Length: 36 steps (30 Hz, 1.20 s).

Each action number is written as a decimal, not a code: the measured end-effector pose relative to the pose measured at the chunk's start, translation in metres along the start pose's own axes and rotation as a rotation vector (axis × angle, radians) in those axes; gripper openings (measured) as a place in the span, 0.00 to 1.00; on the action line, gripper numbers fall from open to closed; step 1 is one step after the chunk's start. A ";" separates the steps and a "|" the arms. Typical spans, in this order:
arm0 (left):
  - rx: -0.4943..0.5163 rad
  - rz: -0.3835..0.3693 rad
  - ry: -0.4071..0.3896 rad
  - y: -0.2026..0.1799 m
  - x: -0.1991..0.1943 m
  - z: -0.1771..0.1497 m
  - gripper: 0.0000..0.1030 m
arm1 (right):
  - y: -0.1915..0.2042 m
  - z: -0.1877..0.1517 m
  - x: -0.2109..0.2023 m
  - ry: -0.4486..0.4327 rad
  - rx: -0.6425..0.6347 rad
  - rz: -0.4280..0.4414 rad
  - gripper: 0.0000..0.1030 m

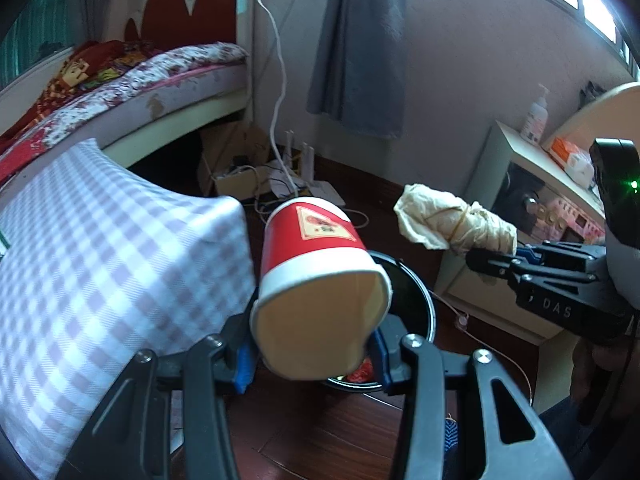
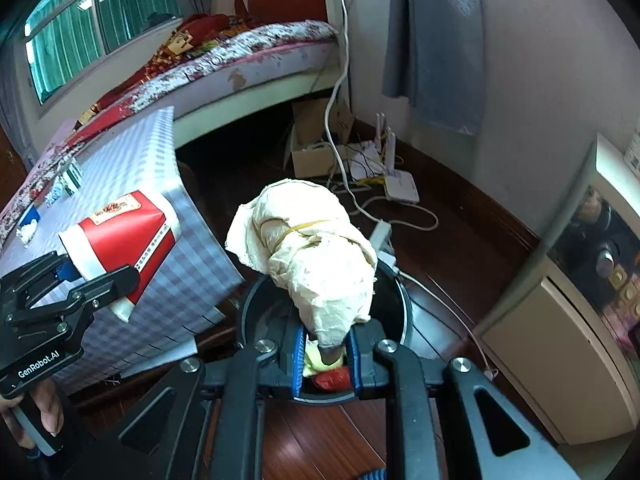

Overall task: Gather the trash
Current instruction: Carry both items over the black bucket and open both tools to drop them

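Observation:
A crumpled red paper cup [image 1: 316, 272] with a white rim is squeezed between the pads of my left gripper [image 1: 312, 360], which is shut on it. The cup hangs over the near edge of a black round trash bin [image 1: 425, 300]. My right gripper [image 2: 326, 352] is shut on the end of a cream paper wad [image 2: 320, 256] tied with a rubber band, held directly above the bin [image 2: 246, 312]. Red and yellow trash [image 2: 330, 378] lies inside the bin. In the right wrist view my left gripper [image 2: 92, 280] holds the cup [image 2: 120, 236] at the left. The right gripper [image 1: 480, 260] and its wad [image 1: 452, 224] show at the right of the left wrist view.
A table with a lilac checked cloth [image 1: 100, 260] stands just left of the bin. A bed [image 1: 160, 76] is behind it. A cardboard box [image 2: 316, 148], a white router [image 2: 400, 184] and cables lie on the wooden floor beyond. A cream cabinet [image 2: 560, 360] stands to the right.

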State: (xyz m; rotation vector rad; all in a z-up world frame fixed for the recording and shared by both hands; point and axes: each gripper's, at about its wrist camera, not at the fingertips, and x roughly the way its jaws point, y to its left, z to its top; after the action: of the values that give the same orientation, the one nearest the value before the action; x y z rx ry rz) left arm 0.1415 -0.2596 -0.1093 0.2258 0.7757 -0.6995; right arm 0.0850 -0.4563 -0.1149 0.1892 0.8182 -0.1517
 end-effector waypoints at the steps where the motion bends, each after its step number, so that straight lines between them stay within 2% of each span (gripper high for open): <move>1: 0.005 -0.006 0.010 -0.002 0.005 -0.001 0.45 | -0.002 -0.003 0.001 0.008 0.002 -0.002 0.18; 16: -0.032 -0.123 0.180 -0.007 0.069 -0.019 0.45 | -0.024 -0.028 0.048 0.163 -0.024 -0.038 0.18; 24: -0.033 -0.142 0.267 -0.005 0.104 -0.027 0.46 | -0.020 -0.036 0.088 0.251 -0.072 -0.044 0.19; 36: -0.025 -0.165 0.318 -0.002 0.132 -0.030 0.49 | -0.015 -0.037 0.119 0.309 -0.130 -0.048 0.19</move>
State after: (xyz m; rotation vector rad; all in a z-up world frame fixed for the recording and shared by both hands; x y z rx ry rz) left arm 0.1896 -0.3135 -0.2237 0.2557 1.1158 -0.8198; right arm 0.1358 -0.4695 -0.2289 0.0711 1.1374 -0.1152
